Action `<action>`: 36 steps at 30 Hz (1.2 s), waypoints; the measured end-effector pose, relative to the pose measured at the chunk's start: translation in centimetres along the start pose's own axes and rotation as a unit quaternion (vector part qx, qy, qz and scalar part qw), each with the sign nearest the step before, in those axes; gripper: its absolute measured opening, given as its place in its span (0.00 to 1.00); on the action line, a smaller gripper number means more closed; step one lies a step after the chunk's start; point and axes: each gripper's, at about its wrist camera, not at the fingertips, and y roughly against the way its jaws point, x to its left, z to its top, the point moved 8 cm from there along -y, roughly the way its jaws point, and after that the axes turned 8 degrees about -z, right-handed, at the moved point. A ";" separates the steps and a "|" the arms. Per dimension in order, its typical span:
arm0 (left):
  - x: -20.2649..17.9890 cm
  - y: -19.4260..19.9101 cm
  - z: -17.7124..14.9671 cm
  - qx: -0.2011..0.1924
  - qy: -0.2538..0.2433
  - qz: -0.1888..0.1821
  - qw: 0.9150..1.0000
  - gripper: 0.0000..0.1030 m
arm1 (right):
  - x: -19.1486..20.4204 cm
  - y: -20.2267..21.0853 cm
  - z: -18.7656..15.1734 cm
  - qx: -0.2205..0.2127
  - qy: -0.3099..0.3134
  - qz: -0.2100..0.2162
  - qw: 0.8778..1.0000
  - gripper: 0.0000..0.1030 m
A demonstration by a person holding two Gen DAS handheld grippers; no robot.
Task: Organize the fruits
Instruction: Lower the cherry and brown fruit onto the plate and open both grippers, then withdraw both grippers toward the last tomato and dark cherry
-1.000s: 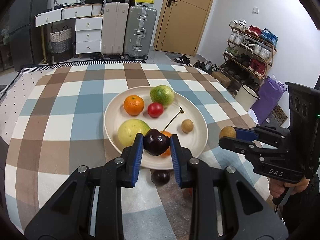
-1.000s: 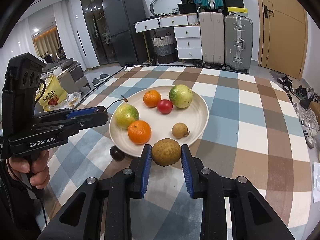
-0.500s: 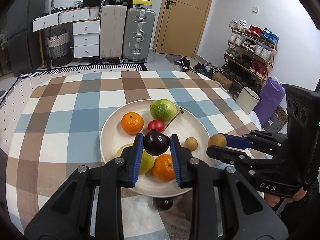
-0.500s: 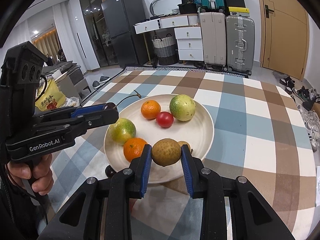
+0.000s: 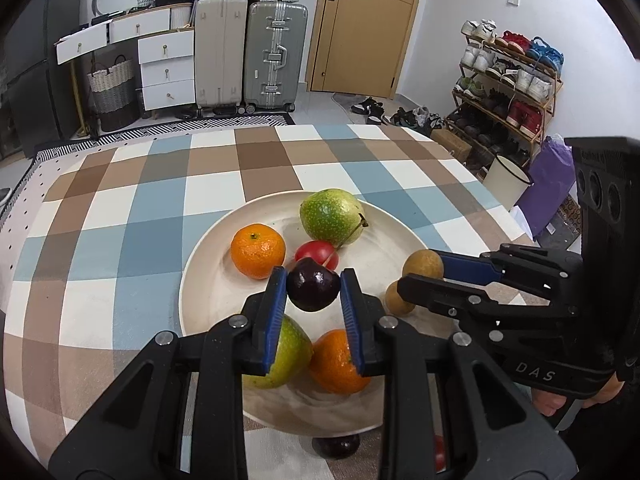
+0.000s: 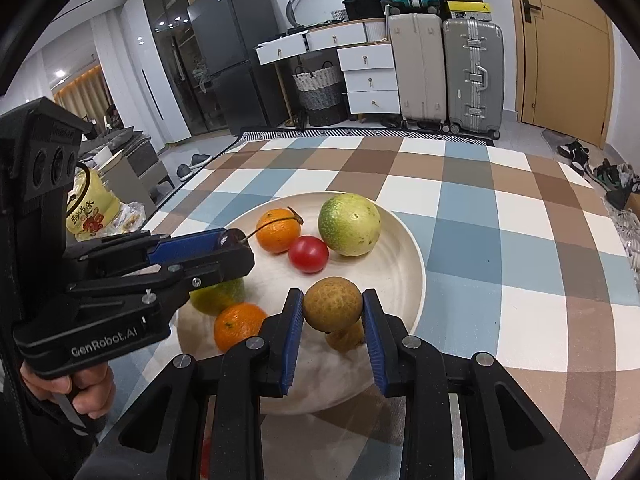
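Above the cream plate (image 5: 208, 276), left tool (image 5: 313, 292) clamping a dark cherry (image 5: 312, 289), right tool (image 6: 333, 312) clamping a brown longan (image 6: 332, 303).

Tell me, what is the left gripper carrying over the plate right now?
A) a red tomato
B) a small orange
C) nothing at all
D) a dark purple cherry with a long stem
D: the left gripper is shut on a dark purple cherry whose thin stem trails up over the plate, while the oranges and the red tomato lie on the plate.
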 end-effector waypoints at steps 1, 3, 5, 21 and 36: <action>0.0 -0.3 0.0 0.002 0.000 0.001 1.000 0.24 | 0.0 -0.2 0.1 0.001 -0.001 0.000 1.000 0.29; 0.1 -0.6 0.0 0.004 0.000 0.001 1.000 0.24 | 0.0 -0.6 0.2 0.003 0.000 0.000 1.000 0.29; 0.1 -0.8 0.0 0.006 0.000 0.001 1.000 0.24 | 0.0 -0.9 0.3 0.004 0.000 -0.001 1.000 0.29; 1.2 2.8 -0.9 -0.004 0.027 0.027 0.999 0.81 | -0.3 2.4 0.5 -0.030 0.010 -0.020 0.999 0.69; 1.7 10.0 -5.6 -0.029 0.047 0.072 0.996 0.99 | 0.0 6.5 -3.5 -0.021 0.009 -0.043 0.999 0.99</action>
